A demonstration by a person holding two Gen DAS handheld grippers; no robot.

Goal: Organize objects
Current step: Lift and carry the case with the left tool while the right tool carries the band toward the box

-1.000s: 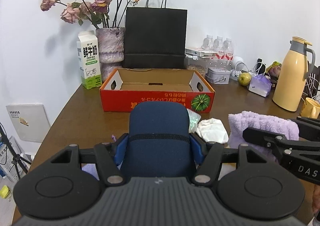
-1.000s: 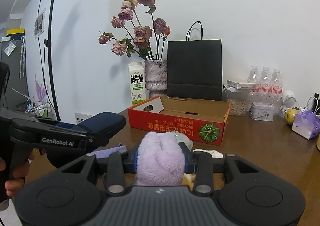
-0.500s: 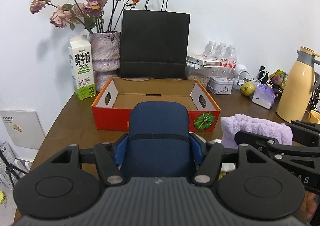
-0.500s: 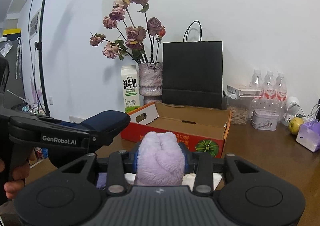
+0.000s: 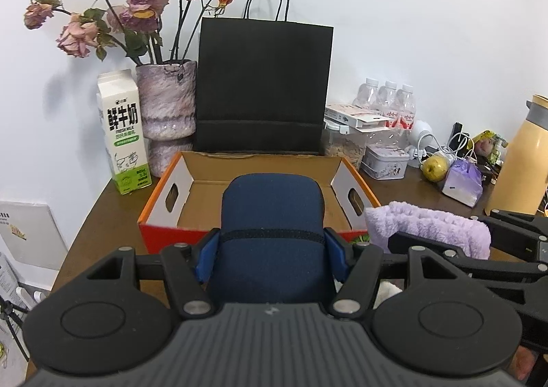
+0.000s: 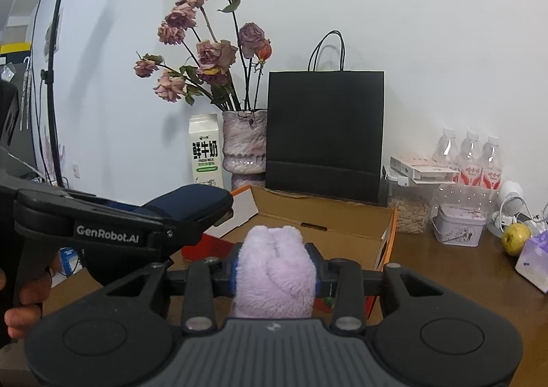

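My left gripper is shut on a dark blue pouch and holds it above the near wall of an open red cardboard box. My right gripper is shut on a folded lilac fluffy towel, held just before the box. The towel also shows at the right in the left wrist view. The pouch and the left gripper show at the left in the right wrist view. The box inside looks bare.
Behind the box stand a black paper bag, a vase of dried roses and a milk carton. To the right are water bottles, a tin, a pear and a yellow thermos.
Both grippers have lifted and moved forward toward the box with their loads. The pouch now hangs over the box's near wall; the items on the table in front have dropped from sight.
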